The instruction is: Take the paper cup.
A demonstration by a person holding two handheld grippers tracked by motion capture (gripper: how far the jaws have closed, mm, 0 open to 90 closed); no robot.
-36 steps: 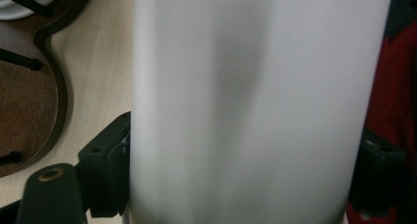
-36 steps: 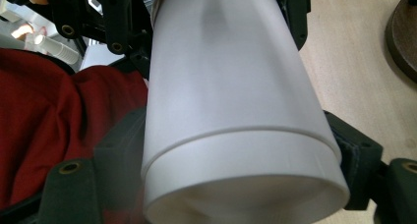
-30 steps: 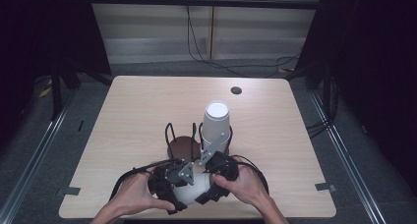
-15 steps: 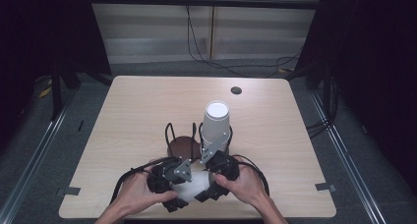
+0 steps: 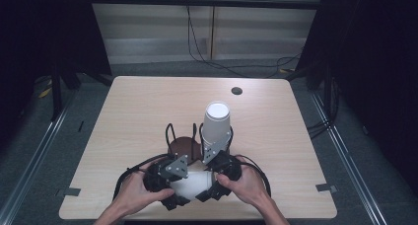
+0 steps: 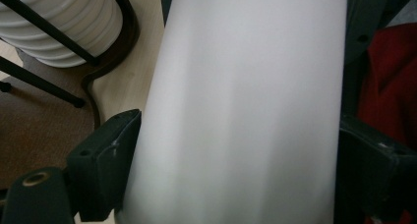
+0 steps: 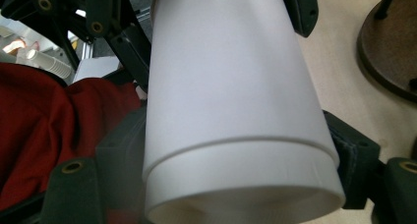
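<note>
A white paper cup (image 5: pixel 190 185) lies on its side near the table's front edge, held between both grippers. My left gripper (image 5: pixel 176 188) comes from the left. In the left gripper view its pads rest on both sides of the cup (image 6: pixel 246 111), and its jaws have just been opening a little with the cup between them. My right gripper (image 5: pixel 209 183) comes from the right. It is shut on the wide rim end (image 7: pixel 231 101), where a seam shows a second cup nested inside.
Just behind the hands stands a black wire rack with a tall stack of white cups (image 5: pixel 217 124) in its right ring and a bare brown base (image 5: pixel 183 147) on its left. The wooden table (image 5: pixel 148 111) has a small dark hole (image 5: pixel 236 91) at the back.
The left gripper has shifted very slightly on the cup. Both hands stay at the table's front edge with the cup between them.
</note>
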